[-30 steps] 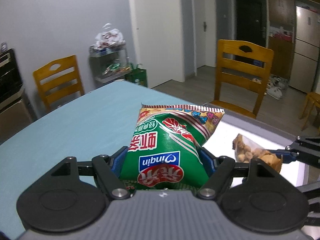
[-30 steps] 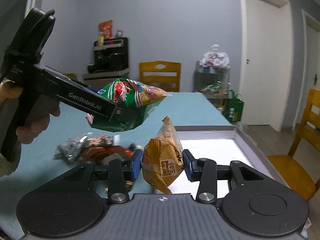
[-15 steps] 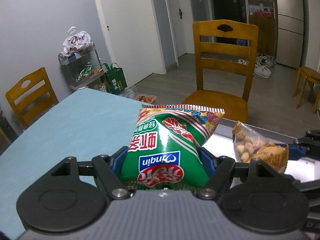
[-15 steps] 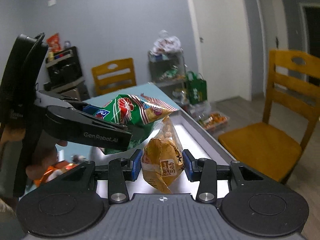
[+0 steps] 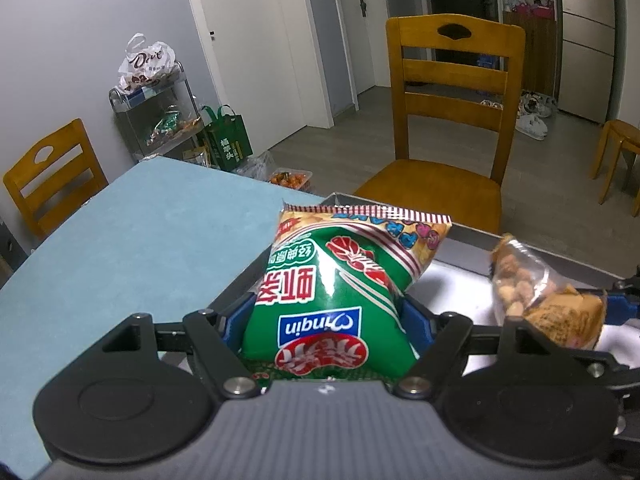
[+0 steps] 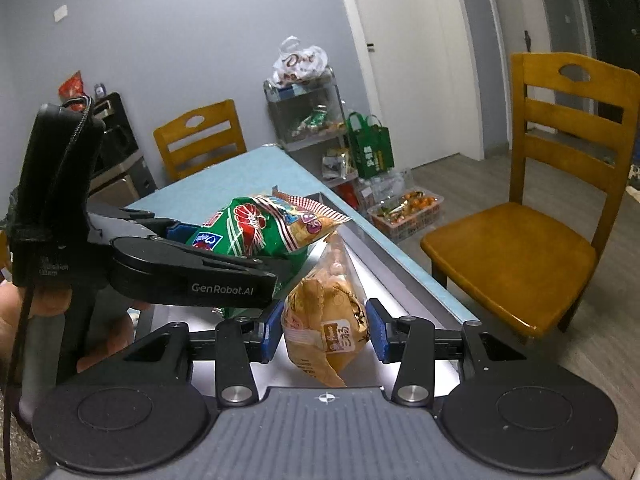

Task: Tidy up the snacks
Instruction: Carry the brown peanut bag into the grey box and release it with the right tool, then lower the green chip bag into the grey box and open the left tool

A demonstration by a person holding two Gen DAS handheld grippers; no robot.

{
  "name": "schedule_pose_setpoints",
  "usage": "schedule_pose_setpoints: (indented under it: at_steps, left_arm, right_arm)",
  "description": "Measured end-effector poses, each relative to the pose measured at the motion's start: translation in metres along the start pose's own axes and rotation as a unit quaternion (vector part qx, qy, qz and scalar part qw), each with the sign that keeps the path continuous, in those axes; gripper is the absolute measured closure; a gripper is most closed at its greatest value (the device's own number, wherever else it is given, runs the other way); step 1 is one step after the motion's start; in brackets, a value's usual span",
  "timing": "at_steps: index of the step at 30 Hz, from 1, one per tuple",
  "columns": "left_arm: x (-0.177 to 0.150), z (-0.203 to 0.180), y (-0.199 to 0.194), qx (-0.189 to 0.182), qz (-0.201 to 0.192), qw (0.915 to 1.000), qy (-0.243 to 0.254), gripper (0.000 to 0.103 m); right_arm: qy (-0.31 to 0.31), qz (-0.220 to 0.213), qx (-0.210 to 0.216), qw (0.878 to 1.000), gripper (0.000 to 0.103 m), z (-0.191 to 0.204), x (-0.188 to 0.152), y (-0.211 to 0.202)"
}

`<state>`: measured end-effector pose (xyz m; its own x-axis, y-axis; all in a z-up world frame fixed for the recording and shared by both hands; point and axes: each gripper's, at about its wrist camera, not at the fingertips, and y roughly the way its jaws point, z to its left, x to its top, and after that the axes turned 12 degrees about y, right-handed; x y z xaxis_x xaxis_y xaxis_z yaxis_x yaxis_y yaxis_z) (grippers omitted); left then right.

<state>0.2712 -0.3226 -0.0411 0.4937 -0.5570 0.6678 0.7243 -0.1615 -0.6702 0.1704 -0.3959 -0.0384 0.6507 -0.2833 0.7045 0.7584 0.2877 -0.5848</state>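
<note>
A green shrimp-chip bag (image 5: 332, 300) sits between the blue pads of my left gripper (image 5: 328, 316), whose jaws are opening; the pads still touch its sides. The bag hangs over the near end of a metal tray (image 5: 472, 240) with a bright white floor. In the right wrist view my right gripper (image 6: 324, 332) holds a tan nut packet (image 6: 326, 320) upright over the same tray (image 6: 362, 236). Its jaws are opening too, with the pads still at the packet's sides. The left gripper (image 6: 240, 256) with the green bag (image 6: 264, 228) is just left of and above the packet.
The tray lies on a light blue table (image 5: 132, 248) along its edge. A wooden chair (image 6: 532, 236) stands close beside that edge, another chair (image 5: 52, 172) at the far end. A wire rack (image 6: 308, 116) with bags and a green tote (image 6: 370, 144) stand by the wall.
Both grippers have carried their bags sideways and down over the tray. The loose snack pile on the table has left the right wrist view. The right jaws stand slightly wider.
</note>
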Motion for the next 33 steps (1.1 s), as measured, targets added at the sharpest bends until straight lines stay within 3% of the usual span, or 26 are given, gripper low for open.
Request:
schedule_pose_setpoints:
  at_steps: [5, 9, 15, 33]
  left_arm:
    - [-0.008, 0.005, -0.008, -0.006, -0.008, 0.9999, -0.010, 0.016]
    - [-0.013, 0.009, -0.017, -0.010, -0.014, 0.9996, -0.021, 0.014]
    - [-0.022, 0.014, -0.034, -0.011, -0.022, 0.9990, -0.037, 0.008]
    - [-0.055, 0.028, -0.105, -0.011, -0.056, 0.9975, -0.043, 0.005]
  right_arm:
    - [0.013, 0.001, 0.003, 1.000, 0.053, -0.003, 0.001, 0.000]
    - [0.015, -0.007, 0.004, 1.000, 0.049, -0.005, 0.001, -0.004]
    - [0.019, -0.020, -0.001, 1.000, 0.036, -0.001, 0.002, -0.012]
    - [0.019, -0.046, 0.010, 0.999, 0.008, 0.017, -0.004, -0.043]
